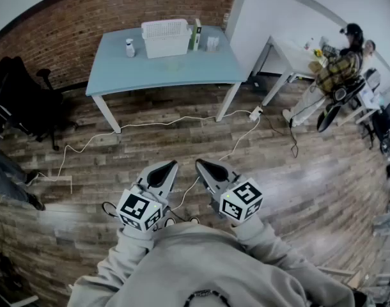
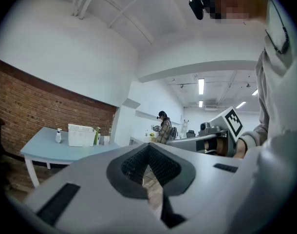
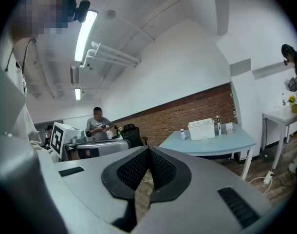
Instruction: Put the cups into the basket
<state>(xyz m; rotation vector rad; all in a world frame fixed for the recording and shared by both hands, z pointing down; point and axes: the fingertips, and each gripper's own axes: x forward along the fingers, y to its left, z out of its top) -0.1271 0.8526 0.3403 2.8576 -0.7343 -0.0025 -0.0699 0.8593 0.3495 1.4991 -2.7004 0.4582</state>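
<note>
A white slatted basket stands on the far side of a light-blue table, well ahead of me across the wooden floor. To the basket's right are a green box and some small pale cups. The basket and cups also show small in the right gripper view, and the basket in the left gripper view. Both grippers are held close to my chest, far from the table. My left gripper and right gripper are shut with nothing between the jaws.
A small spray bottle stands left of the basket. A white cable and power strip trail over the floor between me and the table. A black office chair is at the left, a white desk with seated people at the right.
</note>
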